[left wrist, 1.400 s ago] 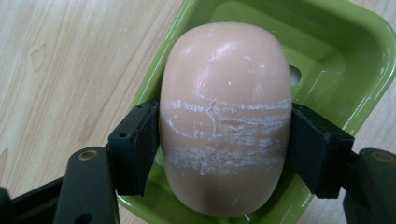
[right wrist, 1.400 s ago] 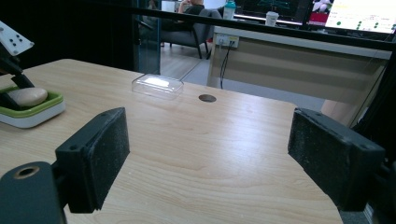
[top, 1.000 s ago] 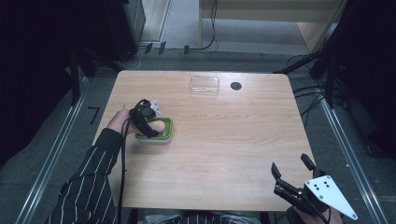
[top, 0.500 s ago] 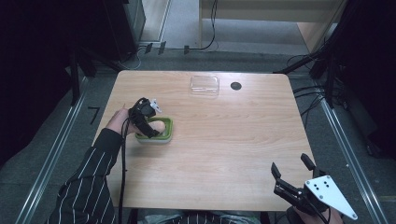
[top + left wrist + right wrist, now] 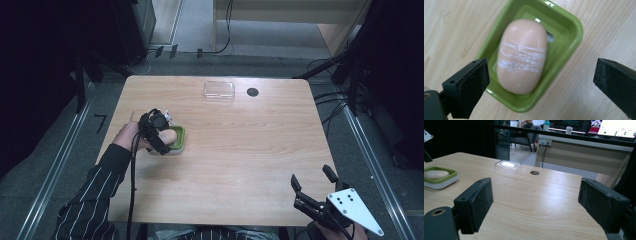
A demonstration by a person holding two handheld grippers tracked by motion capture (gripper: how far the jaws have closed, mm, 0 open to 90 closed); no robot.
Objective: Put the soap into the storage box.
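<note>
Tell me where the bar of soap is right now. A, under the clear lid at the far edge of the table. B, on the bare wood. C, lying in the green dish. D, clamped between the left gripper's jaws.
C: the left gripper view shows the soap lying inside the green dish, with the left gripper open above it, jaws wide on either side.

Wooden bench [image 5: 240, 165] bearing a green dish [image 5: 564, 47] that holds a pale, scuffed soap [image 5: 522, 55], a clear lid [image 5: 219, 91] near the far edge, and a dark round hole [image 5: 253, 92] just beside it.
</note>
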